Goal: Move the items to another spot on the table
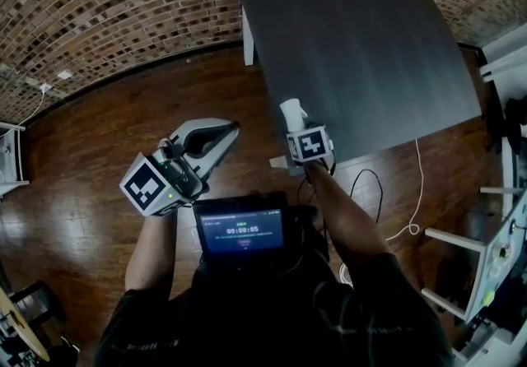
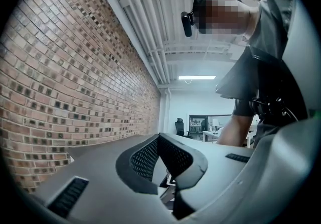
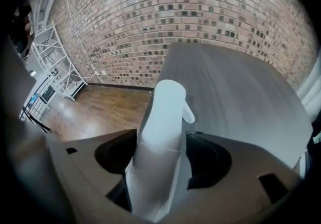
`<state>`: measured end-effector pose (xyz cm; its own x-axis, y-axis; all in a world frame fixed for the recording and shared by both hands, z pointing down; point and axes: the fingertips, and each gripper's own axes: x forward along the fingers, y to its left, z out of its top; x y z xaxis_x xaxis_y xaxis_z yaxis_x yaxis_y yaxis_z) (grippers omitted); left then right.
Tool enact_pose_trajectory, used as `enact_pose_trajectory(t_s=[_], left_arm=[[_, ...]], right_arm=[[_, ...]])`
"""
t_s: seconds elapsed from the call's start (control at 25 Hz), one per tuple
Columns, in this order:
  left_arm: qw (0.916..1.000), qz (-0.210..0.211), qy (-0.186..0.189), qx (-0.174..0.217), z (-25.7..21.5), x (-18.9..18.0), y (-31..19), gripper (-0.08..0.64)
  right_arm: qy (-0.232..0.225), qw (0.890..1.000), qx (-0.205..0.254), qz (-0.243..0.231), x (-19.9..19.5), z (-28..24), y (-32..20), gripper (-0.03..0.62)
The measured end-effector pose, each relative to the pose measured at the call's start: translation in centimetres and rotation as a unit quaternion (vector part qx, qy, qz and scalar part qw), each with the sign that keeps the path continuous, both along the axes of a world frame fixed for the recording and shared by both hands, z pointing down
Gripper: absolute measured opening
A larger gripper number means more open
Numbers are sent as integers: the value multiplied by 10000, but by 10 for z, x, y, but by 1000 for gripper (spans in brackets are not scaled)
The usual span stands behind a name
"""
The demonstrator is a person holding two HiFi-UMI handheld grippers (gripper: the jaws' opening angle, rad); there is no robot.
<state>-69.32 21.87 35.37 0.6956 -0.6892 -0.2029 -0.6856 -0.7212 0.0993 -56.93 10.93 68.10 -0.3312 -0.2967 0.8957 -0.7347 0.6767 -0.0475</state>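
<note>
A white spray bottle (image 1: 291,114) (image 3: 163,132) sits between the jaws of my right gripper (image 1: 295,132) (image 3: 161,143), which is shut on it. The bottle's nozzle end sticks out past the fingertips, above the near left corner of the dark grey table (image 1: 362,61) (image 3: 235,87). The gripper points steeply down. My left gripper (image 1: 229,132) (image 2: 161,140) hangs over the wooden floor to the left of the table, shut and with nothing in it. No other item shows on the tabletop.
A small screen (image 1: 243,231) is mounted at my chest. Cables (image 1: 409,221) trail over the wooden floor (image 1: 99,160) by the table's near edge. White racks stand at the right (image 1: 494,267) and far left (image 3: 50,62). A brick wall (image 1: 123,3) runs behind.
</note>
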Motion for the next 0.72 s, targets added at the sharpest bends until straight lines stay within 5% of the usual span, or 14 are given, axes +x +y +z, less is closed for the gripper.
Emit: enact_pose_trajectory(t_s=[0.36, 0.72], left_arm=[[9999, 27, -46, -132, 5, -3, 0, -6], [9988, 489, 57, 71, -12, 28, -6, -6]], right_arm=[[-24, 10000, 4, -96, -8, 4, 4, 278], [-110, 9996, -11, 264, 33, -9, 11, 276]])
